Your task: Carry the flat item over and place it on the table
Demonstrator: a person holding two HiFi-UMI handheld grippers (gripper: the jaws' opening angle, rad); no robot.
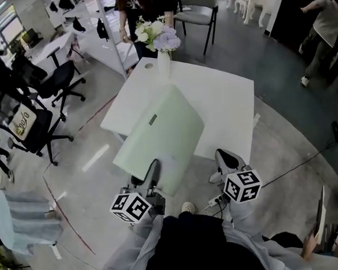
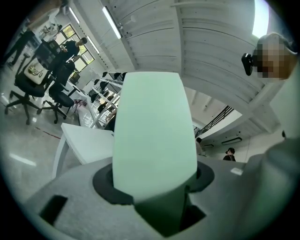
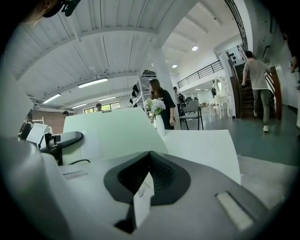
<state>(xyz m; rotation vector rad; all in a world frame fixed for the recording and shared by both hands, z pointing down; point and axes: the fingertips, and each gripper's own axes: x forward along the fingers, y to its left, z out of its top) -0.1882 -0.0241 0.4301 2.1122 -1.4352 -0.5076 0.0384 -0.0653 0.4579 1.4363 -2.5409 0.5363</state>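
Note:
The flat item (image 1: 160,135) is a pale green board with rounded corners and a small dark label. It hangs tilted over the front left part of the white table (image 1: 224,99). My left gripper (image 1: 153,172) is shut on its near edge. In the left gripper view the board (image 2: 154,131) rises straight out from between the jaws (image 2: 157,190) and hides most of what lies ahead. My right gripper (image 1: 227,159) is shut and holds nothing, just off the table's near edge, to the right of the board (image 3: 112,129).
A white vase of flowers (image 1: 162,43) stands at the table's far edge. Black office chairs (image 1: 51,81) stand on the left and a grey chair (image 1: 198,7) behind the table. A cable and plug (image 1: 216,202) lie on the floor by my feet. People stand in the background.

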